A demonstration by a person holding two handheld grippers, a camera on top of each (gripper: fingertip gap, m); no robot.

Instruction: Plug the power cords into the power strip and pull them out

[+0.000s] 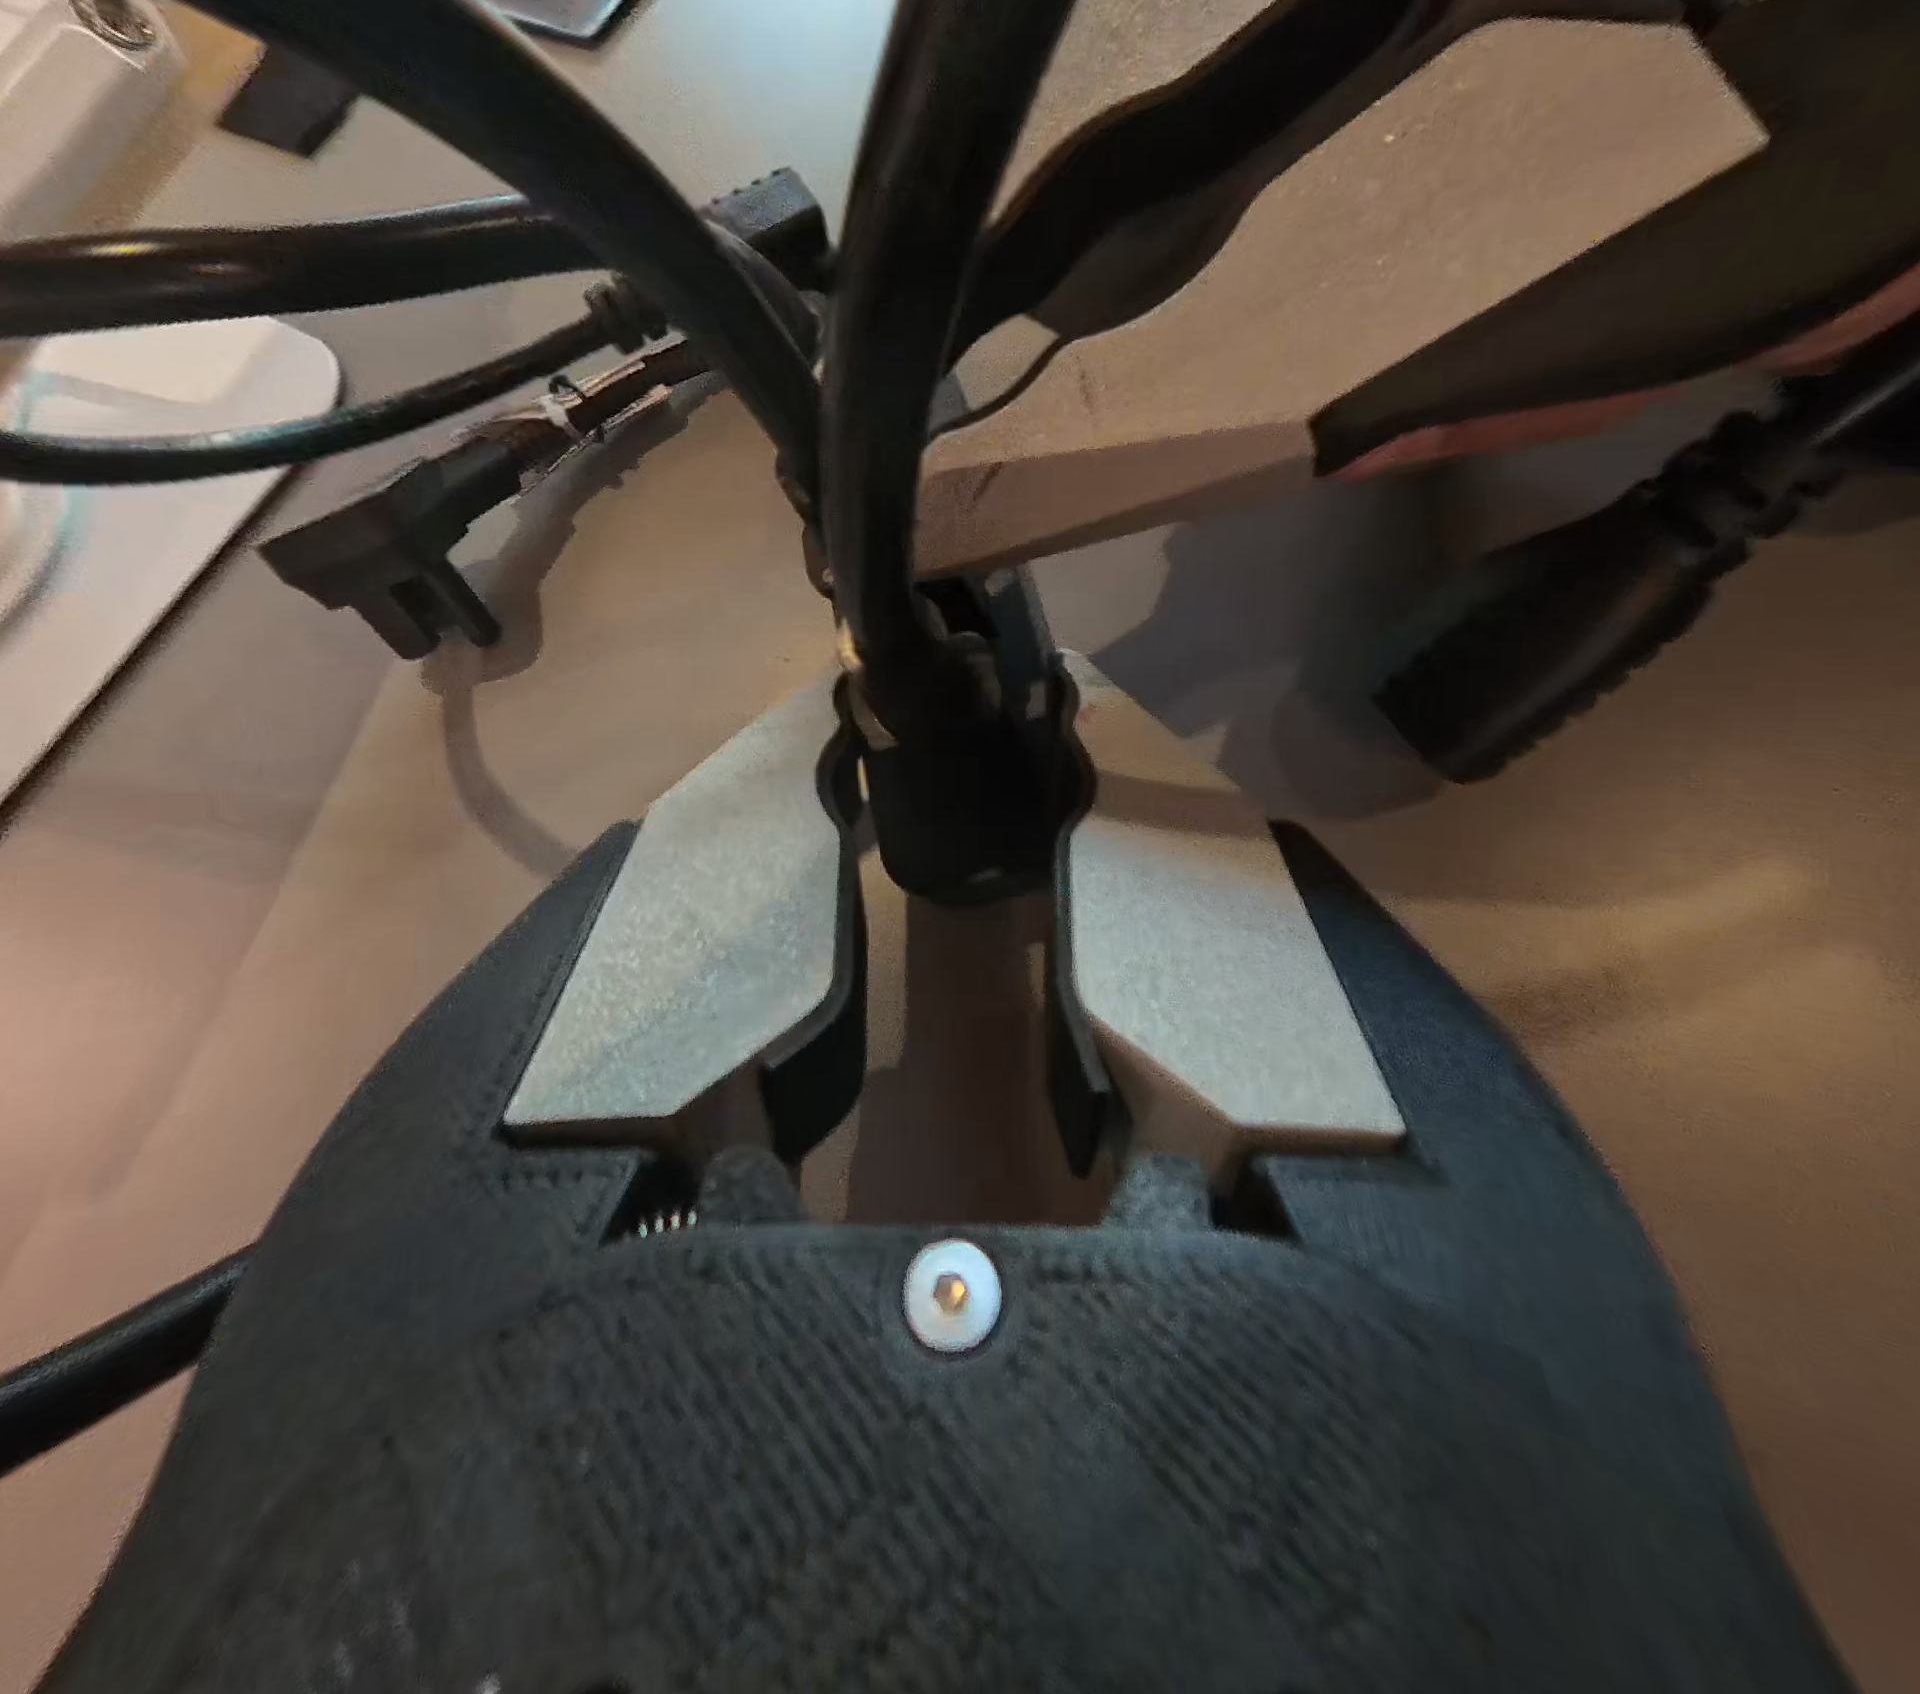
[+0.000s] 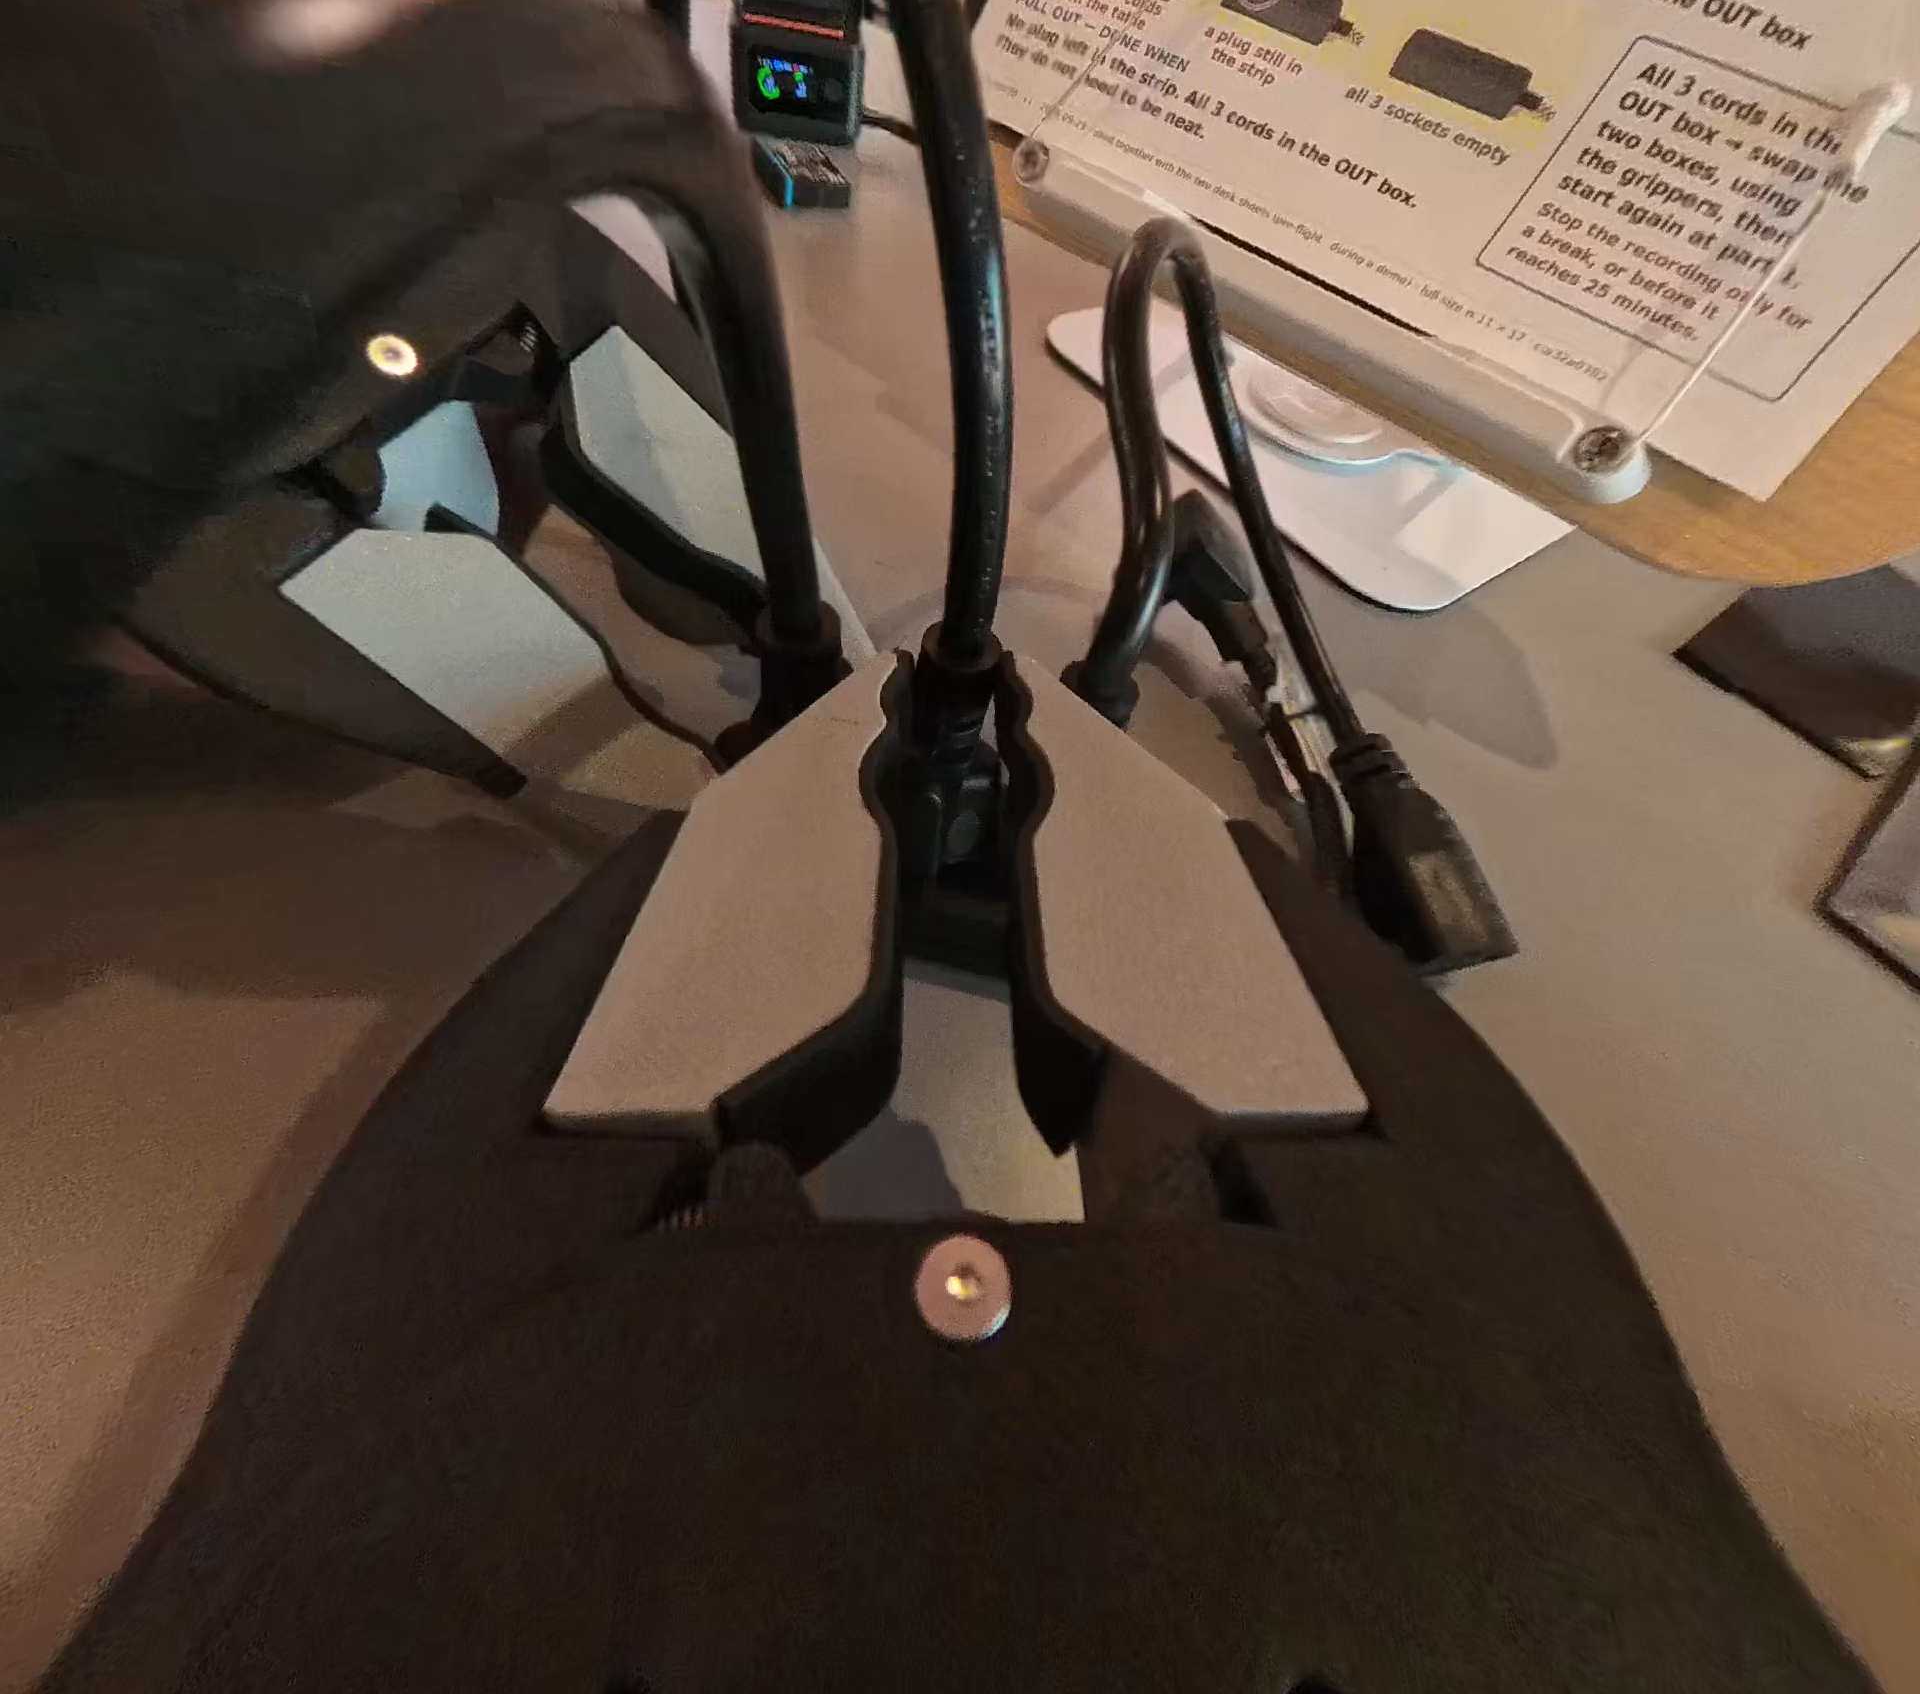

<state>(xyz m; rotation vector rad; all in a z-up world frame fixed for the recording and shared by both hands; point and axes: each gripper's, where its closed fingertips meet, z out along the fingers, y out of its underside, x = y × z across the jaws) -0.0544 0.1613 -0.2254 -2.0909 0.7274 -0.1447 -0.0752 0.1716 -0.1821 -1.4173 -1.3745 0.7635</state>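
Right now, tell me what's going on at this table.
Two hand-held grippers work side by side over a tangle of black power cords. The left gripper has its jaws shut on a black plug, its cord arching upward. The right gripper is likewise clamped on another cord end. A third plug lies loose on the table. No power strip is in view.

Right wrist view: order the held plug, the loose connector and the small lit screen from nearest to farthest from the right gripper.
1. Plug, clamped in the right gripper.
2. Loose connector, on the table just right.
3. Lit screen, far back, upper left.
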